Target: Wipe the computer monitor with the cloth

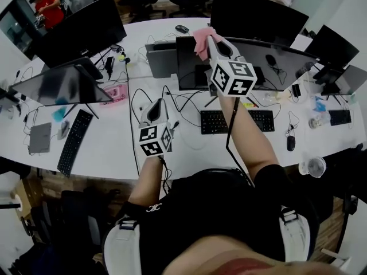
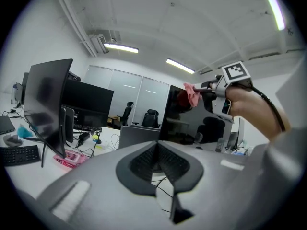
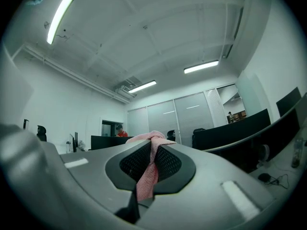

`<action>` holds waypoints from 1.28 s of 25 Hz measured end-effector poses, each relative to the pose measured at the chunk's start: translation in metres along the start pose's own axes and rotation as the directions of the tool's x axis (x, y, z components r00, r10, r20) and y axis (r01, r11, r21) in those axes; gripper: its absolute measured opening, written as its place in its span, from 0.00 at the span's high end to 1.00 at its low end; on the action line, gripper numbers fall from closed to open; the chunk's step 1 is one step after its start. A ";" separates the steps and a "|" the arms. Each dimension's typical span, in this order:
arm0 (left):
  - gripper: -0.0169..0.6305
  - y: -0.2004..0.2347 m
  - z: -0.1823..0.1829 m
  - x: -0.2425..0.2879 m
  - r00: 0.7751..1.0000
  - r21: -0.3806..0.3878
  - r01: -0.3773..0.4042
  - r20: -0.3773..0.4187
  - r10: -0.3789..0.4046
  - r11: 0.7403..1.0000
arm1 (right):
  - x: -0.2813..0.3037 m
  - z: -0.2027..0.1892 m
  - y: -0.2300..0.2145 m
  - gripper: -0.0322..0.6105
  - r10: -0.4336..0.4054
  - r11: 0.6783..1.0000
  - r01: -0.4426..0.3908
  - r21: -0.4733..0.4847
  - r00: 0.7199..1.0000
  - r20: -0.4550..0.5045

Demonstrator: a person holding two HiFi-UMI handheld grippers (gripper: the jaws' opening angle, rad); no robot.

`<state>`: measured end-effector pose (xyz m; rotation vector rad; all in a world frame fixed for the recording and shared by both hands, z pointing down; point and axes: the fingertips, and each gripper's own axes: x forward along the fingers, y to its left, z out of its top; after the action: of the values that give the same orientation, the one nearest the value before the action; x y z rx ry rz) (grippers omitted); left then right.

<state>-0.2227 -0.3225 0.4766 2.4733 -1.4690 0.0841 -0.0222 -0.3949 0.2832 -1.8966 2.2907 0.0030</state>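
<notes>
pink cloth (image 1: 200, 42) clamped in right gripper (image 1: 211, 40) jaws, at far top-left corner of monitor (image 1: 275, 62). left gripper (image 1: 159, 103) jaws together, empty, nearer. likely best: press flat, sweep right in overlapping rows.

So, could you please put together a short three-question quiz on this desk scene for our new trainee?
1. Multiple choice: what is the right claw shut on?
A) a pink cloth
B) a computer mouse
C) nothing at all

2. True or false: the left claw is holding a second cloth.

3. Fill in the blank: the pink cloth is held at the ___ edge of the curved monitor.

Key: 1 A; 2 false, its jaws are together with nothing between them; 3 top.
</notes>
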 end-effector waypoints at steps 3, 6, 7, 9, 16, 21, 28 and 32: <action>0.90 -0.017 0.003 0.008 1.000 0.011 0.019 0.002 -0.019 1.000 | -0.009 0.004 -0.024 0.93 -0.027 1.000 0.027 0.004 1.000 -0.002; 0.90 -0.033 0.003 0.013 1.000 0.022 0.029 -0.002 -0.029 0.999 | -0.019 0.005 -0.045 0.93 -0.044 0.999 0.044 0.004 0.999 -0.010; 0.90 -0.037 0.003 0.015 1.000 0.026 0.031 -0.004 -0.030 0.999 | -0.022 0.005 -0.051 0.93 -0.050 0.999 0.050 -0.002 0.999 -0.012; 0.90 -0.045 0.003 0.018 0.999 0.031 0.034 -0.006 -0.034 0.999 | -0.029 0.006 -0.065 0.93 -0.065 0.998 0.065 -0.022 0.998 -0.014; 0.90 -0.083 0.001 0.036 0.998 0.048 0.068 -0.016 -0.067 0.997 | -0.056 0.014 -0.127 0.93 -0.142 0.988 0.141 -0.064 0.990 -0.014; 0.90 -0.119 -0.003 0.051 0.994 0.061 0.104 -0.029 -0.103 0.993 | -0.082 0.024 -0.184 0.93 -0.218 0.970 0.215 -0.114 0.976 -0.011; 0.90 -0.172 -0.005 0.075 0.988 0.083 0.153 -0.040 -0.151 0.985 | -0.120 0.036 -0.266 0.93 -0.321 0.936 0.316 -0.157 0.947 -0.007; 0.90 -0.201 -0.006 0.089 0.984 0.096 0.177 -0.044 -0.173 0.980 | -0.140 0.043 -0.310 0.93 -0.370 0.916 0.365 -0.168 0.929 -0.003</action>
<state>-0.0040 -0.3064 0.4593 2.6548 -1.2555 0.1697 0.3105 -0.3134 0.2918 -2.4033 1.9687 0.1178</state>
